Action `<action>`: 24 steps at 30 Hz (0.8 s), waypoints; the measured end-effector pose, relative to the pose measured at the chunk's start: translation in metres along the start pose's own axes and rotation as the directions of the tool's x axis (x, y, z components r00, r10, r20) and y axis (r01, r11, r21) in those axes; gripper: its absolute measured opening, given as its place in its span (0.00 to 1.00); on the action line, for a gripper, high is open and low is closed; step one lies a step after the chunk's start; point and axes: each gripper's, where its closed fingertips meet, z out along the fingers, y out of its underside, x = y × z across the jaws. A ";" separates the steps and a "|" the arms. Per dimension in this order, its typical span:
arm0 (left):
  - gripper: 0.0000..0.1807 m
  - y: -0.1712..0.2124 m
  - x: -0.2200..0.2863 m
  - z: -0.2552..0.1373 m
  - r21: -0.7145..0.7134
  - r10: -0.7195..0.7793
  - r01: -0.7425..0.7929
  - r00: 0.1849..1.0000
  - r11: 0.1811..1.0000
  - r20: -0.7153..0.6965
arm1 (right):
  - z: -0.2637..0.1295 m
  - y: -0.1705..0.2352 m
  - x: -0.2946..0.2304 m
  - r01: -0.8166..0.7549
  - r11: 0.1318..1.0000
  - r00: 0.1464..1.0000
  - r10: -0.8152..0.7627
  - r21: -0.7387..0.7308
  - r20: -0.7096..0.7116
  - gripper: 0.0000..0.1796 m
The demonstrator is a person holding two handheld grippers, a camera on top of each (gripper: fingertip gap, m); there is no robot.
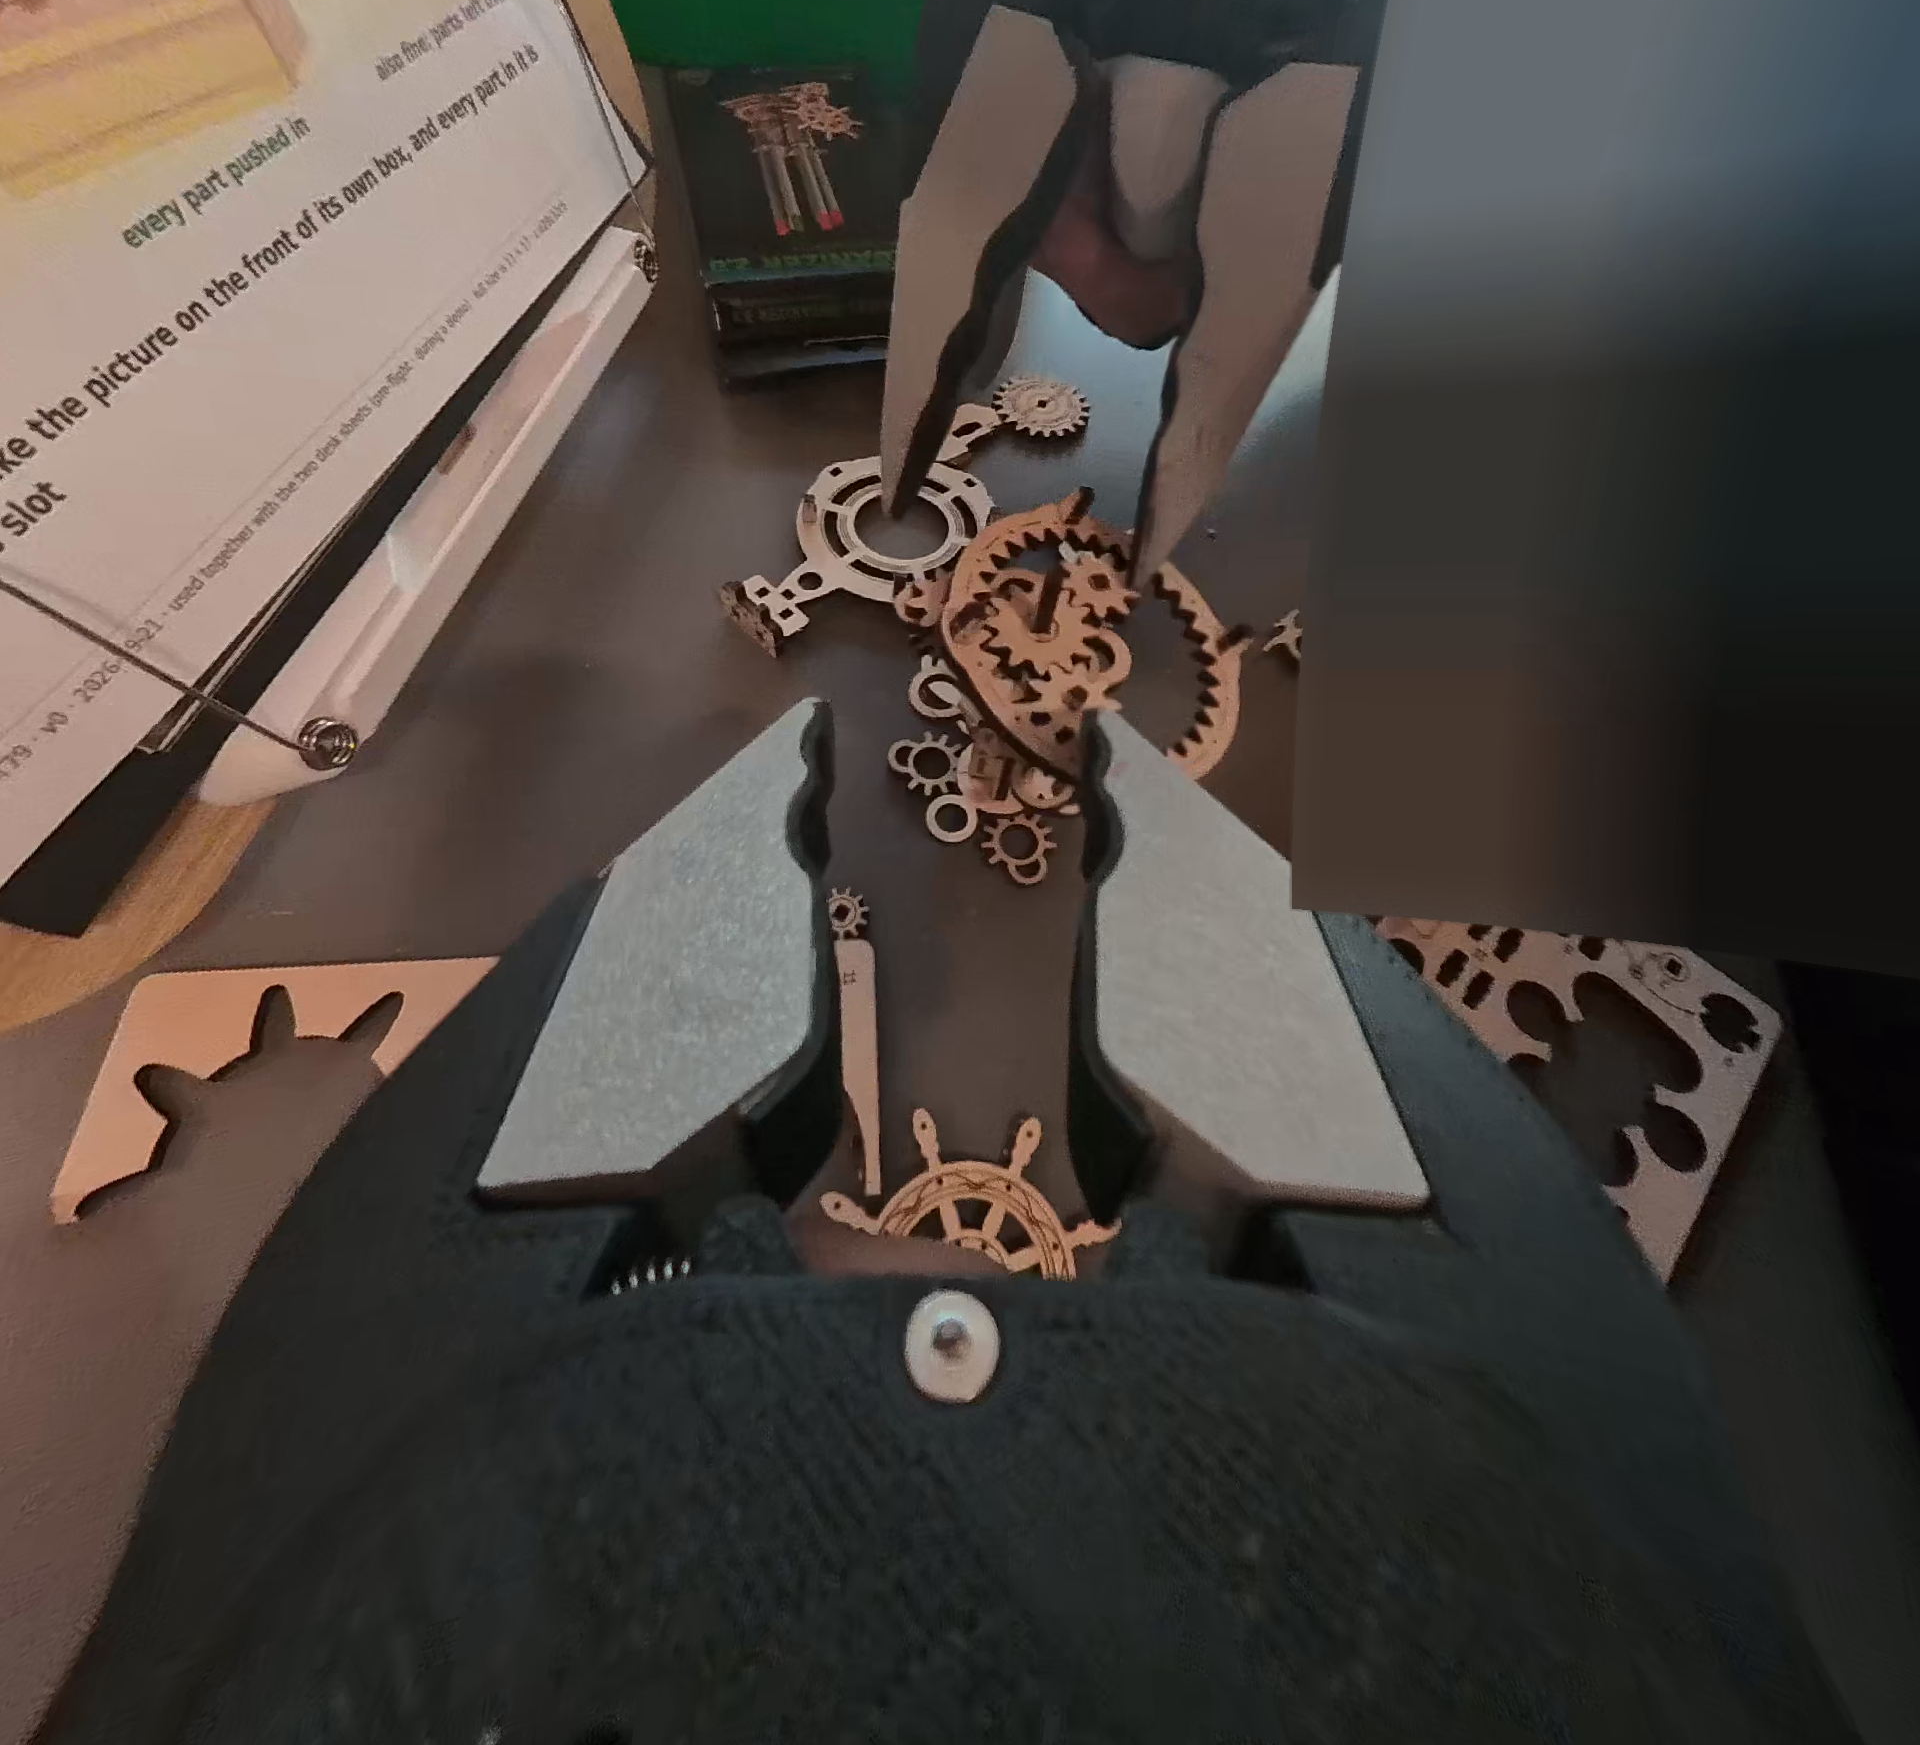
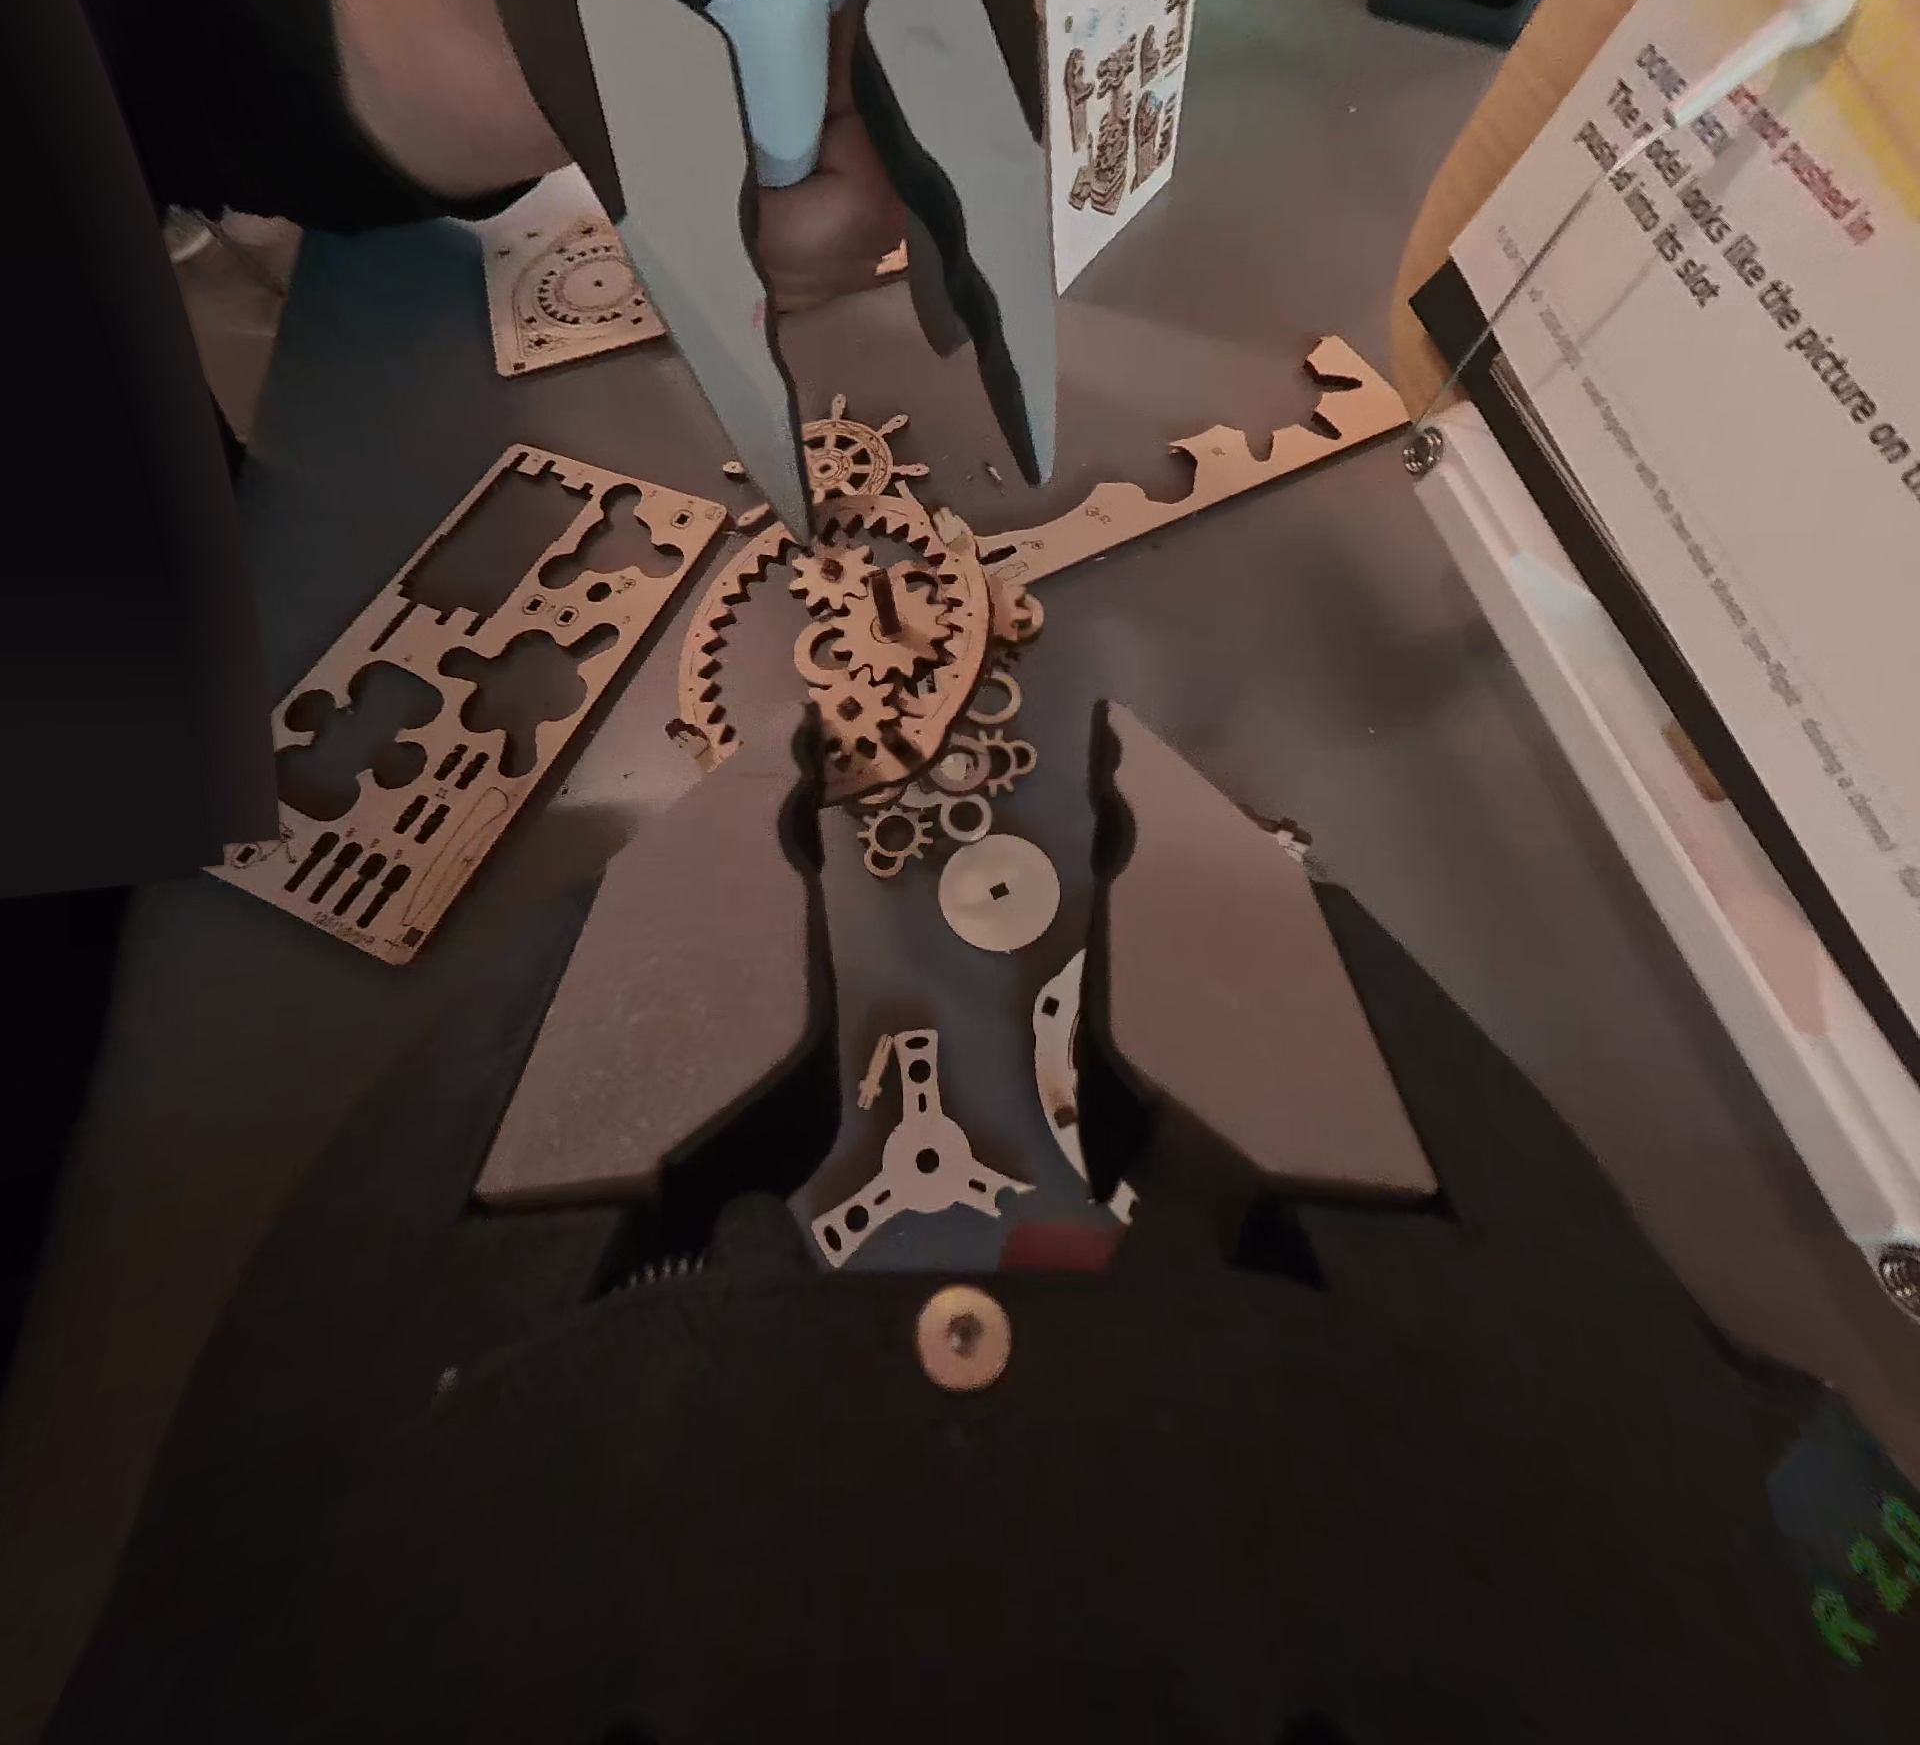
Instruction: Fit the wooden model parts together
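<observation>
Sits mid-way on the dark table (image 2: 1299,656), propped at a tilt on a heap of loose rings and small gears (image 2: 956,791): the gear assembly (image 2: 883,646), thin plywood cogs stacked on short pegs over a round plate. Probably weighs next to nothing and skids at a nudge. Seems stiff across the flat, yet brittle at the teeth and pegs. Better taken by the plate's rim, edge to edge, with light pressure, and never by a cog.

Alongside, touching it, a curved toothed arc (image 2: 717,656); just beyond, a ship's wheel (image 2: 847,459).

Spread wide and holding nothing, the left gripper (image 1: 961,739), one tip at the assembly's near edge. Likewise parted and empty, the right gripper (image 2: 956,739), hovering just short of the heap.

Farther out, near the right gripper: a pale disc (image 2: 1000,893) and a three-armed piece (image 2: 920,1155). Off to one side, a punched-out offcut sheet (image 2: 468,687).
</observation>
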 end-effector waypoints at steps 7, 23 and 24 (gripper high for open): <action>0.28 -0.006 0.012 -0.010 0.050 -0.030 0.034 0.996 0.998 -0.080 | -0.019 -0.013 -0.028 0.125 0.987 0.989 -0.132 0.099 0.065 0.38; 0.32 0.008 0.030 0.008 0.041 0.319 -0.320 0.947 0.946 0.040 | 0.004 0.006 -0.028 0.355 0.934 0.927 -0.356 -0.031 -0.118 0.32; 0.32 0.008 0.030 0.008 0.044 0.317 -0.319 0.947 0.947 0.042 | 0.004 0.006 -0.028 0.351 0.936 0.929 -0.352 -0.029 -0.115 0.32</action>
